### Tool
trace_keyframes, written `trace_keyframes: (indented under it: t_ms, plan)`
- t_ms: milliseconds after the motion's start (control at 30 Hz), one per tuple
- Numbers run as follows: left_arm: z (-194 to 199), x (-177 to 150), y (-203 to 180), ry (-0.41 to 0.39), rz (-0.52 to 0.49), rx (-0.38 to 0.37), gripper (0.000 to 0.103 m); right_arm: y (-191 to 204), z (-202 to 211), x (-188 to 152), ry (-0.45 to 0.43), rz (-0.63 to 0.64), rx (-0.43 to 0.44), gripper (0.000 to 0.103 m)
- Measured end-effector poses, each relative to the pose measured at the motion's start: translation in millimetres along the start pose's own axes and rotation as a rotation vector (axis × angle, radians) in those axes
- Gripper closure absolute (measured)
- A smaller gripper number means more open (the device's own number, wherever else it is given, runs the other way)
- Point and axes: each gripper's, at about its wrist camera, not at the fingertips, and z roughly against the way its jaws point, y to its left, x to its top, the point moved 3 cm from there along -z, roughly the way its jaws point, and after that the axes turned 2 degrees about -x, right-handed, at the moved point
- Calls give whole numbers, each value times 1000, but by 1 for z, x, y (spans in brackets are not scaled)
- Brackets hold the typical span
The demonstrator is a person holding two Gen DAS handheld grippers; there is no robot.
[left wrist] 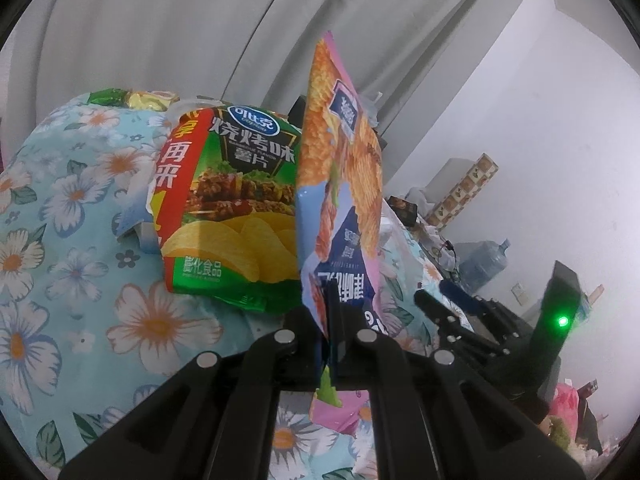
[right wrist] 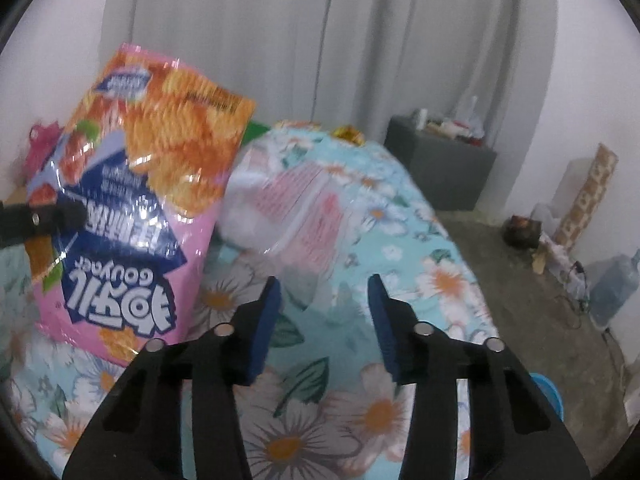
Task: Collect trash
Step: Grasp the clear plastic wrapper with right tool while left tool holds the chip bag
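My left gripper point(left wrist: 331, 312) is shut on a pink and orange chip bag point(left wrist: 344, 184) and holds it upright, edge-on, above the floral tablecloth point(left wrist: 76, 208). The same bag point(right wrist: 132, 208) fills the left of the right wrist view, with the left gripper's fingertips point(right wrist: 60, 214) pinching its edge. A green chip bag point(left wrist: 236, 204) lies on the cloth just left of the held bag. My right gripper point(right wrist: 325, 312) is open and empty over the cloth, and shows at the right of the left wrist view point(left wrist: 444, 300). A clear plastic wrapper with pink print point(right wrist: 296, 208) lies ahead of it.
More wrappers point(left wrist: 132, 98) lie at the table's far end. A grey curtain point(right wrist: 320, 40) hangs behind. A dark cabinet point(right wrist: 440, 168), a water jug point(right wrist: 612, 288) and clutter stand on the floor to the right. A blue bin rim point(right wrist: 548, 392) sits below the table's right edge.
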Motion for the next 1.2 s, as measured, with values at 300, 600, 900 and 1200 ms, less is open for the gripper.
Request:
trace_keyframes:
  t_ms: [300,600,900,1200]
  plan:
    - [2,-1,-3,0,0,4,101,18,-19,0,59,65,25,65]
    - [3,-2,-3,-1,-5,10,101,18,-14,3,35,53,6,44]
    - [3,-1,-5,-2,-5,14,101,24,-42,22,92,101,-17,46]
    - [2,-1,-12,-4,-39,29,101,6,-44,21,110,6,-11,82]
